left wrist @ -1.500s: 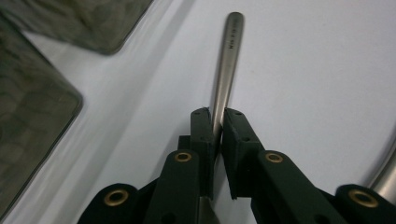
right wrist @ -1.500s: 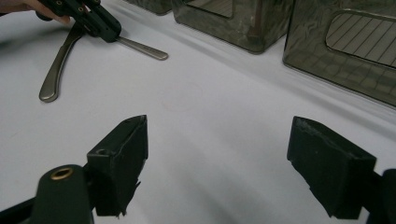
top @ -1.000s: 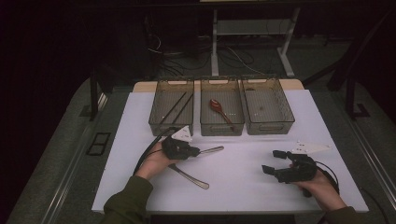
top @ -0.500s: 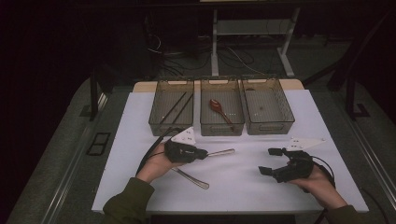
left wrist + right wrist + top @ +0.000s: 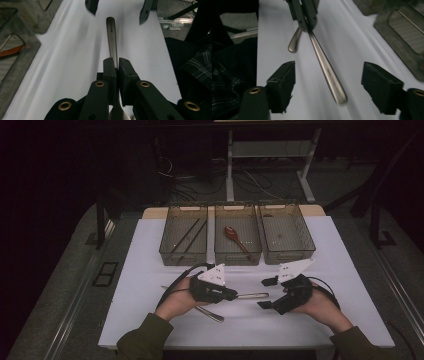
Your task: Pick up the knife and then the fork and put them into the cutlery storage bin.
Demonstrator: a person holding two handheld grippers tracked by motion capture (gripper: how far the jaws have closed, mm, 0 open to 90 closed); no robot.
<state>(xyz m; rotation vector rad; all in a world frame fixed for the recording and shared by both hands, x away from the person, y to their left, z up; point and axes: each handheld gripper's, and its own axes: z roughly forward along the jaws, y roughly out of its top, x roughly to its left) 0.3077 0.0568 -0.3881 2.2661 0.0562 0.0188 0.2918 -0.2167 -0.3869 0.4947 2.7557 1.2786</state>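
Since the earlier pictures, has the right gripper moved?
Yes. The right gripper moved left and away from the table's near edge, toward the three trays, nearing the metal utensil.

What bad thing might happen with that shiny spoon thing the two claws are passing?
The left gripper pinches the metal utensil on a thin part, so it might swivel or slip. The right gripper stands open around the handle tip without touching; closing off-centre could knock it loose. A dropped utensil may land on the second utensil lying on the table.
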